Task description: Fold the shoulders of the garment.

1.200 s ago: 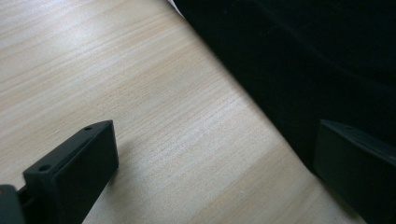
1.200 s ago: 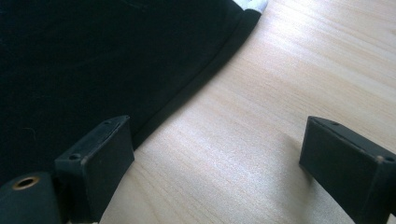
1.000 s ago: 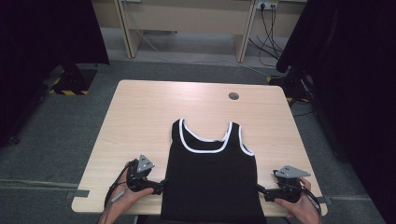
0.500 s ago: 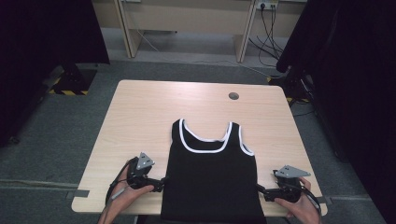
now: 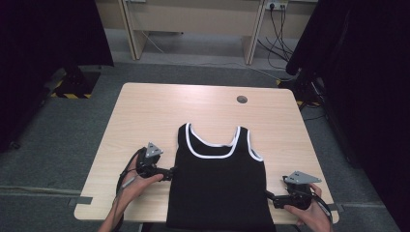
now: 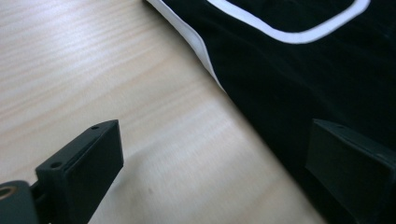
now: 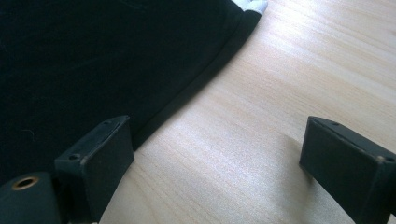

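**A:** High view first: the black sleeveless fabric top with white trim [image 5: 217,188] lies flat at lower centre of the pale wooden tabletop [image 5: 159,111], long axis running top to bottom. Left tool [image 5: 170,172] sits at its left edge, right tool [image 5: 269,195] at its right edge.

**B:** Left gripper view: jaws spread, straddling the hem line, top [image 6: 303,70] filling the upper right. Right gripper view: also spread, top [image 7: 93,56] at upper left, bare wood to the right, so plenty of room outward.

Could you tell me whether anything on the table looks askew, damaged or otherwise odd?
Nothing stands out. The black tank top lies flat on the table, its hem at the near edge. Both the left gripper and the right gripper sit open at its sides.
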